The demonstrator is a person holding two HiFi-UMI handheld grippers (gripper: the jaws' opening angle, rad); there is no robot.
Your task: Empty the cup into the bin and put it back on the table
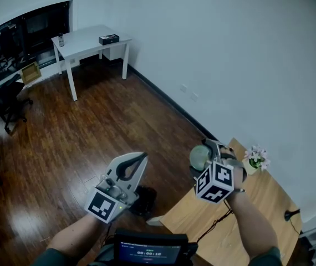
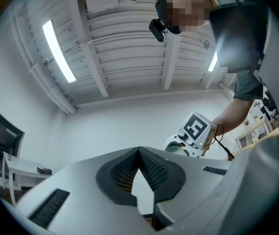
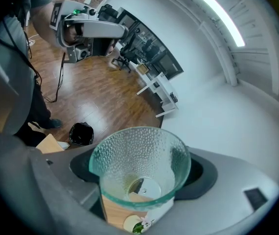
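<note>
A clear dimpled glass cup (image 3: 138, 155) sits between the jaws of my right gripper (image 3: 140, 173), its mouth turned towards that gripper's camera; the inside looks empty. In the head view my right gripper (image 1: 205, 153) holds the cup (image 1: 198, 157) in the air above the near corner of the wooden table (image 1: 258, 204). A black bin (image 1: 145, 199) stands on the floor beside the table, partly hidden under my left gripper (image 1: 139, 162), which is shut on nothing. The bin (image 3: 81, 133) also shows below the cup in the right gripper view.
A small pot of pink flowers (image 1: 256, 158) stands at the table's far edge by the white wall. A white desk (image 1: 86, 40) and a black office chair (image 1: 5, 101) stand far off across the dark wooden floor (image 1: 91, 126). A cable trails from the right gripper over the table.
</note>
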